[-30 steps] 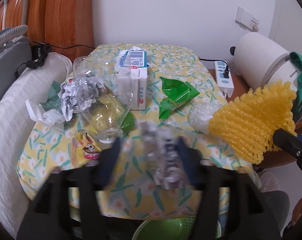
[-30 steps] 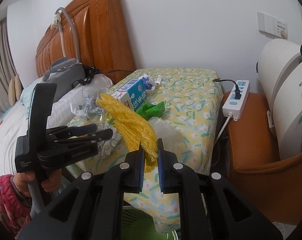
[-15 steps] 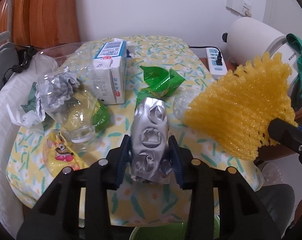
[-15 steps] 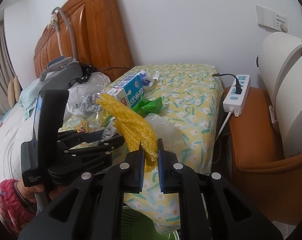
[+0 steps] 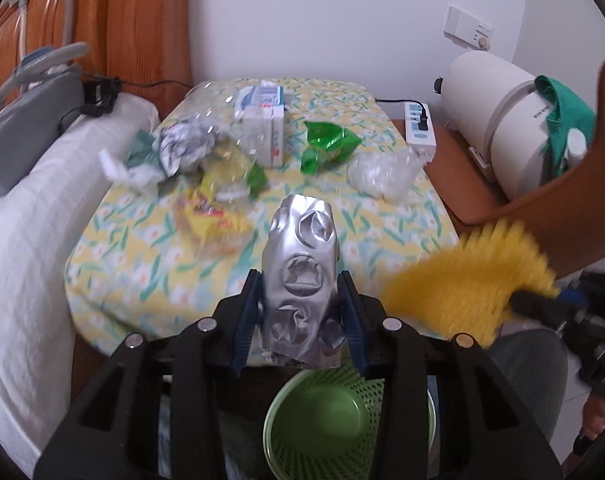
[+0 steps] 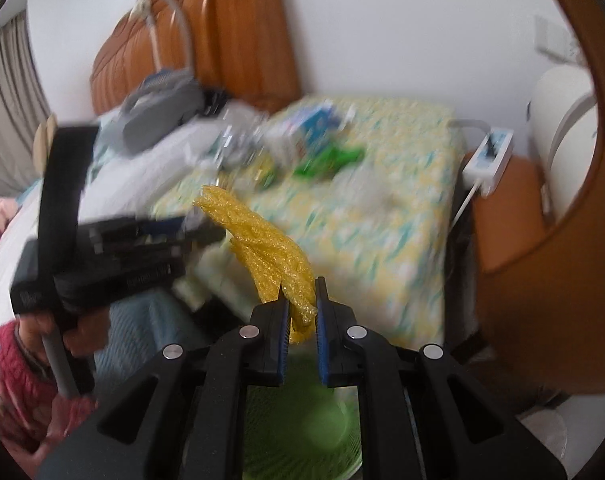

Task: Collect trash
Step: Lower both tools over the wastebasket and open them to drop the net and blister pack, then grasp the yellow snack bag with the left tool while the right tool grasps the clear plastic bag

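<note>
The silver blister pack point(image 5: 300, 280) is clamped upright in the left claw point(image 5: 300, 316), long axis toward 12 o'clock; the yellow foam net point(image 6: 270, 248) is pinched by the right claw point(image 6: 302, 316). The green basket point(image 5: 342, 416) lies at 6 o'clock beneath both.

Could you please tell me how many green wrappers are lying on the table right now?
2: one large crumpled wrapper right of the milk carton, and a smaller green piece near the clear bottle. More may be hidden under the trash pile.
</note>
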`<state>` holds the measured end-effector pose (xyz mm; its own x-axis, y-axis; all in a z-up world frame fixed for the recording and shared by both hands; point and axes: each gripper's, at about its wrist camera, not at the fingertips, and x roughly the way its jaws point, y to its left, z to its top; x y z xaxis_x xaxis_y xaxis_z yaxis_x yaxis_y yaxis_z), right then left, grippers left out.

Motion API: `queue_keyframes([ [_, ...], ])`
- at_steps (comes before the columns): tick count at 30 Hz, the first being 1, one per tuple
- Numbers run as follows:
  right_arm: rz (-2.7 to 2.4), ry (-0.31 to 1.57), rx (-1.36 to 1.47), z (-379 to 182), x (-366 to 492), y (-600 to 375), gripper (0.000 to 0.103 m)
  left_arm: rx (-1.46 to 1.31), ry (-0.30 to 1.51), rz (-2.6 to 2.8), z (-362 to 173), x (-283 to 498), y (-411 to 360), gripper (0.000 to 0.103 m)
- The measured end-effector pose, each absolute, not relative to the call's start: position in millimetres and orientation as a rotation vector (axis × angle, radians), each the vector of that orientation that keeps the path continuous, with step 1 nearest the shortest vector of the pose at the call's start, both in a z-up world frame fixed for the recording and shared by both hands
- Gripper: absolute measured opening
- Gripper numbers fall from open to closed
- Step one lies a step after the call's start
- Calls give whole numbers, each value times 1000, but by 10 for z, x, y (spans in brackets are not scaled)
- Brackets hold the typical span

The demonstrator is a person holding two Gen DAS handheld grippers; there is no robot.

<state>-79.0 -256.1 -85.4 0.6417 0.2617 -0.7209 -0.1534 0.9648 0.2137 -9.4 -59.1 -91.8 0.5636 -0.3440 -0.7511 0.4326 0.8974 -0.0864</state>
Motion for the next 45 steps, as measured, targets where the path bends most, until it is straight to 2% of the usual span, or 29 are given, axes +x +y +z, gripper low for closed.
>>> queue_keyframes([
  [7, 317, 1107, 213, -1827, -1047, -2232, 17, 87, 928, -486, -1157, -506, -245, 39],
  [8, 304, 1129, 203, -1977, -1037, -2185, 23, 84, 936, -490, -1201, -544, -211, 39],
  [10, 249, 1148, 177, -2156, -1001, -2140, 64, 86, 956, -485, -1291, -605, -159, 39],
  [15, 131, 1128, 124, -2216, -945, -2192, 70, 81, 980, -480, -1384, -716, -60, 39],
  [19, 67, 1052, 76, -2024, -1046, -2237, 83, 100, 982, -508, -1391, -780, -102, 39],
  [23, 20, 998, 25, -1850, -1116, -2290, 85, 127, 1004, -556, -1444, -834, -210, 39],
  [26, -2, 968, 46, -1739, -1146, -2389, 90, 152, 1052, -615, -1566, -869, -344, 39],
  [32, -45, 932, 102, -1620, -1152, -2584, 90, 186, 1200, -704, -1973, -890, -603, 40],
  [36, -65, 933, 116, -1618, -1151, -2656, 90, 185, 1248, -671, -2138, -841, -665, 70],
  [45, -61, 934, 127, -1611, -1113, -2697, 90, 111, 1099, -535, -1732, -647, -376, 91],
])
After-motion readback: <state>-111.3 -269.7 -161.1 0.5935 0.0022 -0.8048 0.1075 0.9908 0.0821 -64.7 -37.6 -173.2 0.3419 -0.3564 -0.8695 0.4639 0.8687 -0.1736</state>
